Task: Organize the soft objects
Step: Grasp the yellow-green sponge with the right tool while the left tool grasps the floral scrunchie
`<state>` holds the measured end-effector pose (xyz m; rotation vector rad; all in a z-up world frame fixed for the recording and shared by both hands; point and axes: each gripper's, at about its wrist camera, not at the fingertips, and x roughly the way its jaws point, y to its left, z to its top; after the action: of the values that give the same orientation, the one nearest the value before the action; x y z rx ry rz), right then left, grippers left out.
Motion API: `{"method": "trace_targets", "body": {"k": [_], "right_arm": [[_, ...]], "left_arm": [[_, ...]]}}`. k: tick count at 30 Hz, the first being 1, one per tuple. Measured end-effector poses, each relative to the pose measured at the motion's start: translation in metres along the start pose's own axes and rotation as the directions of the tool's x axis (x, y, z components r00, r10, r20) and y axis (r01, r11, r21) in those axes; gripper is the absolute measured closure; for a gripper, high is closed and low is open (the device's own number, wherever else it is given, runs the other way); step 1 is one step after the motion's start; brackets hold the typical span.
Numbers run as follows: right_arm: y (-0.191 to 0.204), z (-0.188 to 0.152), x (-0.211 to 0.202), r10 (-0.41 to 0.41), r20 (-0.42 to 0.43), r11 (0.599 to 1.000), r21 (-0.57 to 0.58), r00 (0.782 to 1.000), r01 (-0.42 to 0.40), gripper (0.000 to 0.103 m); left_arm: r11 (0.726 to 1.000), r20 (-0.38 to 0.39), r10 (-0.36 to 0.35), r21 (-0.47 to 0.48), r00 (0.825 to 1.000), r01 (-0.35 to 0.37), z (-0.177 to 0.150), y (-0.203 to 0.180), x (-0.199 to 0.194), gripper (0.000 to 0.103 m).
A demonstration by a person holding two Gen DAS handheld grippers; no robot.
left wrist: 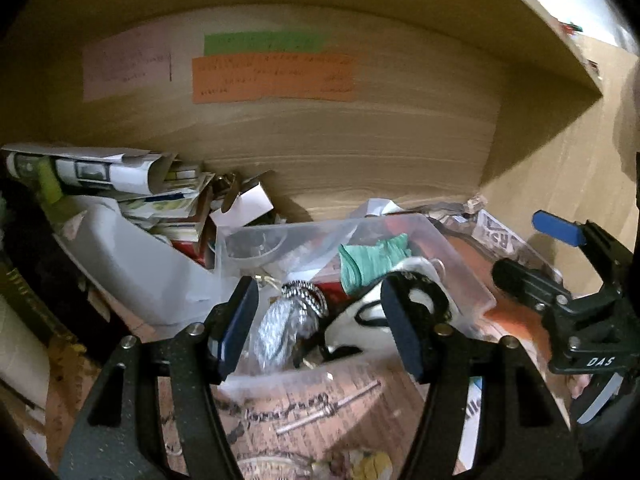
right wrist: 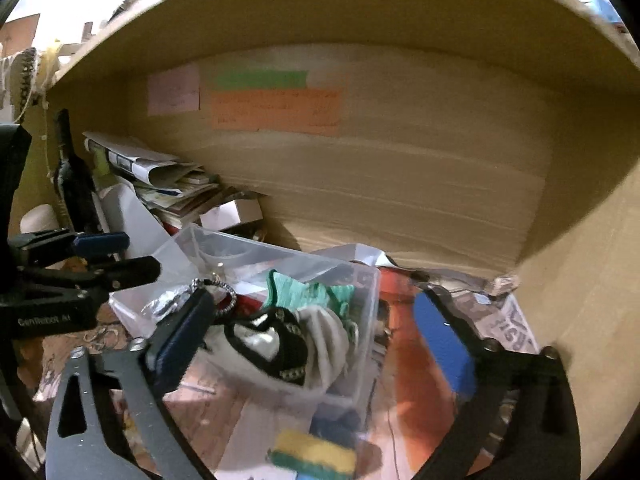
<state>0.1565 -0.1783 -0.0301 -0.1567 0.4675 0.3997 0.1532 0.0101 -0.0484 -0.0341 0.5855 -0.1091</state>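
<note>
A clear plastic bin [right wrist: 360,300] sits on a cluttered shelf floor and holds soft things: a green knit cloth [right wrist: 304,294], a white and black fabric piece [right wrist: 280,344], and a silver shiny pouch [left wrist: 276,332]. The bin also shows in the left wrist view [left wrist: 460,264], with the green cloth [left wrist: 372,256] in it. My left gripper [left wrist: 320,328] is open, its jaws either side of the silver pouch and the white fabric [left wrist: 360,324]. My right gripper [right wrist: 316,332] is open wide above the bin's contents and holds nothing.
Rolled papers and stacked booklets [left wrist: 120,184] fill the back left corner beside a white container [left wrist: 132,264]. Coloured notes [left wrist: 272,76] stick to the wooden back wall. A yellow-green sponge [right wrist: 316,456] lies in front of the bin. An orange thing [right wrist: 416,360] lies right of the bin.
</note>
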Motion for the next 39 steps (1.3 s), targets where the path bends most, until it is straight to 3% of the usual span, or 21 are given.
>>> {"method": "trace_targets", "body": {"k": [3,13,19,26,33,39], "right_arm": [[-0.001,-0.01,-0.011,-0.011,-0.003,1.0,0.007,1.0,0.011,0.0],[-0.015,-0.052,-0.013,-0.026,-0.103,0.996,0.078,0.994,0.035,0.0],[-0.009,-0.078,0.0,-0.023,-0.201,0.998,0.045,0.979,0.033,0.001],[-0.008,-0.092,0.016,-0.005,-0.259,0.997,0.068,0.966,0.024,0.002],[-0.015,-0.102,0.033,0.061,-0.338,0.992,0.129,0.939,-0.019,0.04],[-0.013,-0.101,0.027,0.061,-0.312,0.991,0.136,0.948,-0.018,0.045]], "left_arm": [[1.0,0.002,0.012,0.012,1.0,-0.012,-0.013,-0.003,-0.01,0.029],[1.0,-0.089,-0.011,0.014,0.996,0.012,-0.061,-0.007,-0.018,0.029],[1.0,-0.182,-0.03,0.001,0.983,0.031,-0.095,-0.008,-0.01,0.029],[0.999,-0.268,-0.048,-0.004,0.962,0.048,-0.128,-0.007,-0.006,0.029],[0.999,-0.269,-0.049,-0.002,0.962,0.05,-0.141,-0.009,-0.005,0.029],[0.998,-0.251,-0.056,0.006,0.966,0.059,-0.142,-0.007,-0.005,0.061]]}}
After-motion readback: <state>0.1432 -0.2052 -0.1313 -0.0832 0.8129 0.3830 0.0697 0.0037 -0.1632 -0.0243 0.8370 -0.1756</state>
